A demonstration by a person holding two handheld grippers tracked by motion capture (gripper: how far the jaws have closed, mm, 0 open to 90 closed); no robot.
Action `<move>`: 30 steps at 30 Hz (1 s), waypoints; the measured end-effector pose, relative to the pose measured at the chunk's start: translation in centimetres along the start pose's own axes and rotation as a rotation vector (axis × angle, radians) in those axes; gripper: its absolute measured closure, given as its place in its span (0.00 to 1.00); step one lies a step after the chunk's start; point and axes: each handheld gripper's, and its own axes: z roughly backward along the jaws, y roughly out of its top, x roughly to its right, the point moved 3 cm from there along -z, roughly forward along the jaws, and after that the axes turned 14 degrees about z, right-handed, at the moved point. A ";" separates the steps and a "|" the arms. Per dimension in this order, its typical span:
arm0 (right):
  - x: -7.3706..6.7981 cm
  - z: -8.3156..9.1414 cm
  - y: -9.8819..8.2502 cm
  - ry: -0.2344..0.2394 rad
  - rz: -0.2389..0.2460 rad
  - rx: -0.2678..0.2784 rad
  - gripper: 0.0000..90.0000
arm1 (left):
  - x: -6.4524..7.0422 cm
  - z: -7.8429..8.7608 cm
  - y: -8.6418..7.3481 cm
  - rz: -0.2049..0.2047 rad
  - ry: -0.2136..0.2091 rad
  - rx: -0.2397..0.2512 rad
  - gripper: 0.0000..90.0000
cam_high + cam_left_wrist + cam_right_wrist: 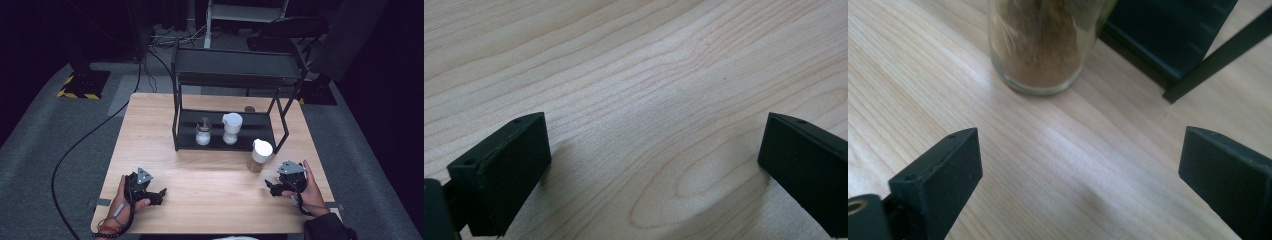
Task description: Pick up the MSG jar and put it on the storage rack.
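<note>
glass jar (pixel 260 156) of brown powder, white-capped, stands on the table (pixel 210 195) just in front of the black rack (pixel 225 107), near your right gripper (pixel 274 186), whose jaws gape empty toward it. your left gripper (pixel 159 193) rests apart, jaws wide over bare wood. the jar looks rigid, smooth, likely slippery and breakable; take it square across the body, below the cap.
</note>
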 end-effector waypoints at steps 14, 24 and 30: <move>0.6 -0.4 -3.2 0.012 -0.075 0.007 0.04 | 0.0 0.0 0.0 0.000 -0.001 -0.001 0.01; 1.8 -0.5 -5.1 0.063 -0.152 0.050 0.01 | 0.0 0.0 0.0 0.000 -0.001 -0.001 0.01; 2.9 -0.6 -5.9 0.123 -0.209 0.050 0.00 | 0.0 0.0 0.0 0.000 -0.001 -0.001 0.01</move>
